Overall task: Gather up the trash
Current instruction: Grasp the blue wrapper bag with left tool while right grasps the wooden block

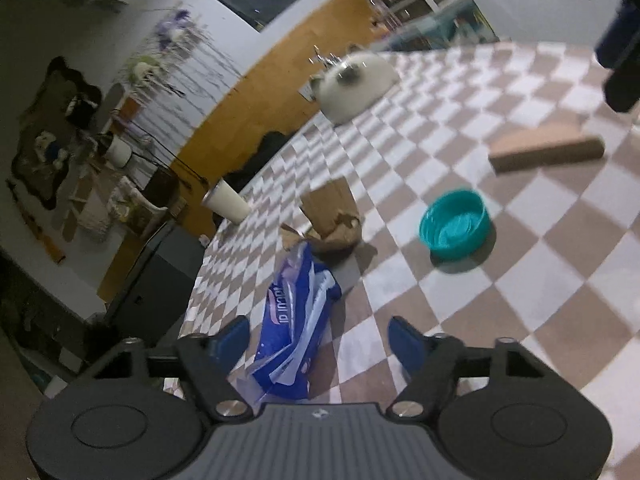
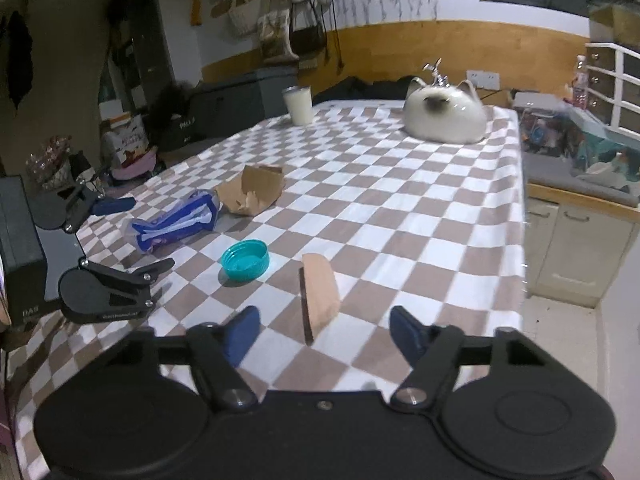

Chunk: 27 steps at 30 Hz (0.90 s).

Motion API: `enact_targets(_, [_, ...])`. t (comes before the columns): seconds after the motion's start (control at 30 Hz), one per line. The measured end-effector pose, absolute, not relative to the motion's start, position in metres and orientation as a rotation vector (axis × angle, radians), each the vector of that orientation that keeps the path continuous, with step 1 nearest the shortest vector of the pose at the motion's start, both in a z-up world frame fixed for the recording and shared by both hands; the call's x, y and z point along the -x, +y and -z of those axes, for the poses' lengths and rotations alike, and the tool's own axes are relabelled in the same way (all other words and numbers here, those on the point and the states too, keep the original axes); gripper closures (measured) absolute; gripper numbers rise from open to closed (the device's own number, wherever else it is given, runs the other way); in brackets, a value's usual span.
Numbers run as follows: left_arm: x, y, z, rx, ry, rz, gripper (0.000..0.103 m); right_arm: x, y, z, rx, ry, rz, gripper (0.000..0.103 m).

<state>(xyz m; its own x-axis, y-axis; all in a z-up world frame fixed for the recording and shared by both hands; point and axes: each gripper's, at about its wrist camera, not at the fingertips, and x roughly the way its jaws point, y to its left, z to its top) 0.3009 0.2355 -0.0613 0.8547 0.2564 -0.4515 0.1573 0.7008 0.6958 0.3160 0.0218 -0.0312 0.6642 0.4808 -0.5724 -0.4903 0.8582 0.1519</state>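
Observation:
On the chequered tablecloth (image 2: 400,216) lie a crumpled blue plastic wrapper (image 1: 296,320) (image 2: 176,220), a torn brown paper bag (image 1: 332,216) (image 2: 256,192), a teal bottle cap (image 1: 456,224) (image 2: 245,260) and a brown cardboard piece (image 1: 548,152) (image 2: 320,292). My left gripper (image 1: 318,338) (image 2: 154,232) is open. The wrapper's near end lies between its fingers, closer to the left finger (image 1: 232,336), with no pad pressing on it. My right gripper (image 2: 324,332) is open too, with the cardboard piece just ahead of the gap between its fingers.
A white cat-shaped ornament (image 2: 444,116) (image 1: 356,84) and a white cup (image 2: 298,104) (image 1: 228,200) stand at the table's far end. The table's right edge drops to cream cabinets (image 2: 576,240). Dark boxes (image 2: 224,112) and clutter line the left side.

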Motion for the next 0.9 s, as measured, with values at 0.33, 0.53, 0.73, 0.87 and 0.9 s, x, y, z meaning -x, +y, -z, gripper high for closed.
enact_targets(0.33, [-0.331, 0.255, 0.075, -0.796, 0.669, -0.172, 0.093, -0.346, 0.064, 0.049, 0.085, 0.679, -0.552, 0.041])
enact_targets(0.53, [-0.313, 0.268, 0.064, -0.643, 0.672, -0.184, 0.100, -0.362, 0.083, 0.061, 0.178, 0.703, -0.539, 0.052])
enact_targets(0.73, [-0.290, 0.277, 0.042, -0.377, 0.669, -0.154, 0.101, -0.365, 0.088, 0.060, 0.208, 0.691, -0.519, 0.077])
enact_targets(0.87, [-0.273, 0.268, 0.028, -0.234, 0.652, -0.103, 0.101, -0.354, 0.081, 0.058, 0.208, 0.700, -0.539, 0.078])
enact_targets(0.9, [-0.268, 0.264, 0.024, -0.205, 0.645, -0.087, 0.101, -0.351, 0.077, 0.056, 0.203, 0.701, -0.537, 0.078])
